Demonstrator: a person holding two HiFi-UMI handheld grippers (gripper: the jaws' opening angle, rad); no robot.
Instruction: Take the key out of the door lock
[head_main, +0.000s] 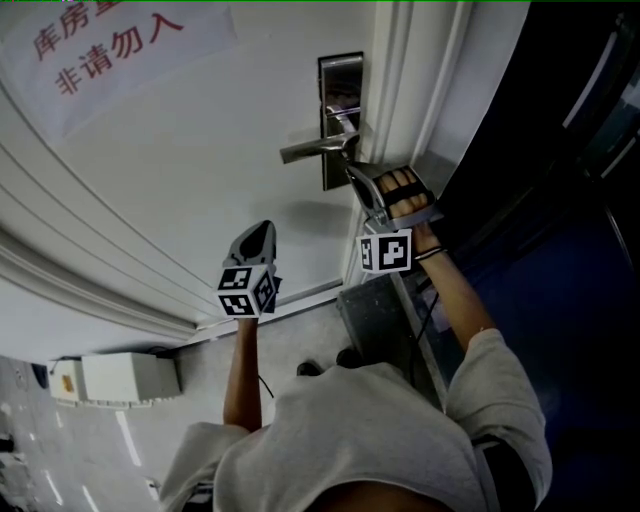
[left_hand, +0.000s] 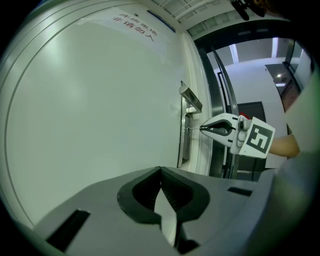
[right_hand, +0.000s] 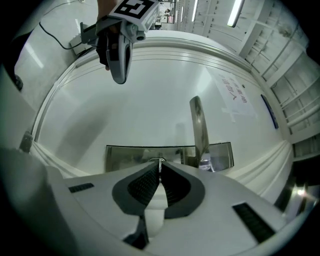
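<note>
A steel lock plate (head_main: 341, 75) with a lever handle (head_main: 312, 149) sits on the white door (head_main: 180, 170). My right gripper (head_main: 351, 171) is at the plate just below the handle, shut on the key (left_hand: 194, 129). The key's thin shaft runs from the fingertips to the lock plate (left_hand: 186, 135). In the right gripper view only a sliver of the key (right_hand: 159, 160) shows between the closed pads, in front of the plate (right_hand: 125, 156). My left gripper (head_main: 264, 230) hangs lower left, apart from the lock, tip toward the bare door, shut and empty (left_hand: 160, 171).
A paper notice with red characters (head_main: 100, 45) is taped on the door at upper left. The white door frame (head_main: 400, 90) and a dark opening lie right of the lock. A white box (head_main: 115, 378) and a grey box (head_main: 375, 312) are on the floor below.
</note>
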